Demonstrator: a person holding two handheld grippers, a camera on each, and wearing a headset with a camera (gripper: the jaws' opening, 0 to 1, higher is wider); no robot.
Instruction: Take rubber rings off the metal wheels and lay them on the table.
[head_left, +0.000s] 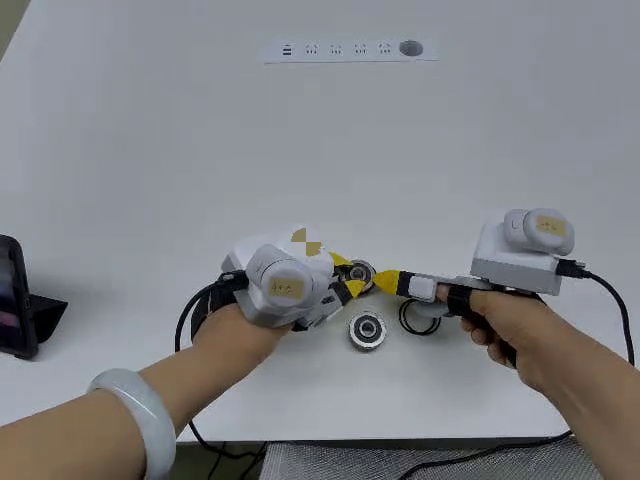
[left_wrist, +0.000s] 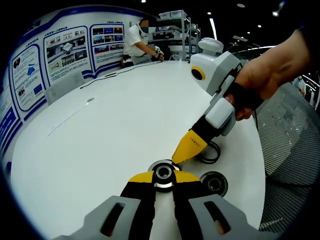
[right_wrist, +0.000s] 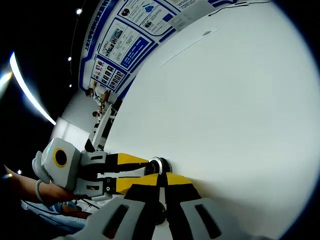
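A metal wheel (head_left: 359, 275) with a black rubber ring on its rim sits between the two grippers, just above the white table (head_left: 300, 150). My left gripper (left_wrist: 163, 177) is shut on the wheel (left_wrist: 163, 172), one yellow tip on each side of its hub. My right gripper (head_left: 386, 281) comes in from the right, its jaws pinched together on the ring at the wheel's edge (right_wrist: 159, 164). A second wheel (head_left: 367, 331) lies flat on the table in front. A loose black rubber ring (head_left: 418, 318) lies under the right gripper.
A white power strip (head_left: 350, 48) lies at the far side of the table. A black device on a stand (head_left: 15, 298) is at the left edge. A black cable (head_left: 196, 305) loops near my left hand. The table's near edge runs just below the wheels.
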